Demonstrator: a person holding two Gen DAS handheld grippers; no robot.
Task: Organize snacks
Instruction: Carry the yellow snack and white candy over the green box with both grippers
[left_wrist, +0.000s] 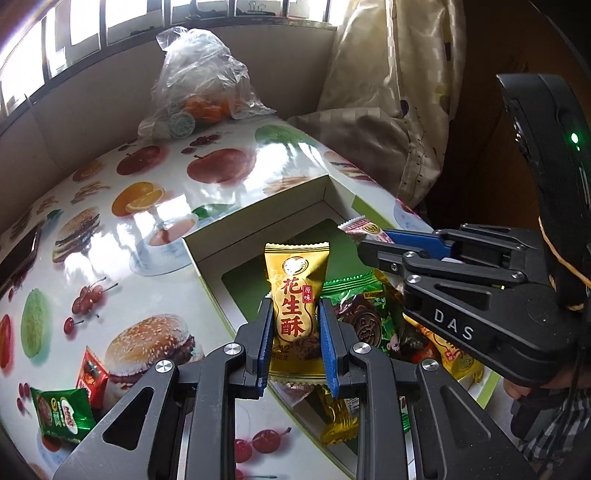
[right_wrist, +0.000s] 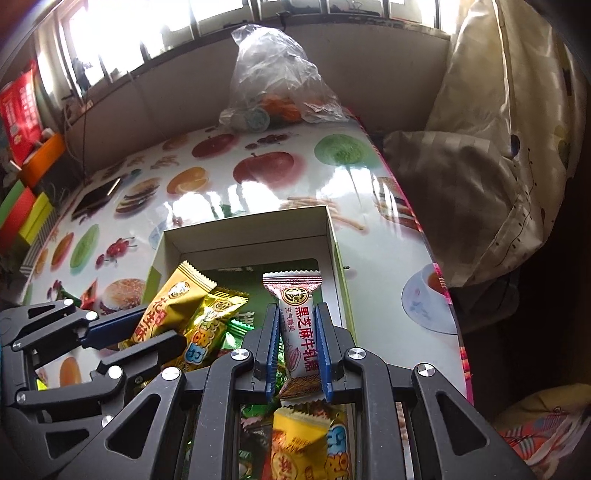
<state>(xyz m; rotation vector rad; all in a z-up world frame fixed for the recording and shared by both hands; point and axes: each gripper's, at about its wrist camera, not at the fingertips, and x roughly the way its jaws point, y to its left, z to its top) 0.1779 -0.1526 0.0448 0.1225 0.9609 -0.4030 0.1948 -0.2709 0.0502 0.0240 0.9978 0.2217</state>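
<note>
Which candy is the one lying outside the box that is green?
The green packet at the table's near left corner in the left wrist view. Beside it lies a red packet. The gold candy is pinched in the left gripper over the box.

The far half of the open box is bare floor between white walls, so there is room to pass there, while its near half is heaped with wrapped sweets that block the way down. The two tongs crowd each other above the box: the left tongs, clamped on a gold packet, and the right tongs, clamped on a white bar, stand just beside one another. On the table the wide stretch left of the box lies free, with a plastic bag at the far edge and two loose sweets near the front corner.
</note>
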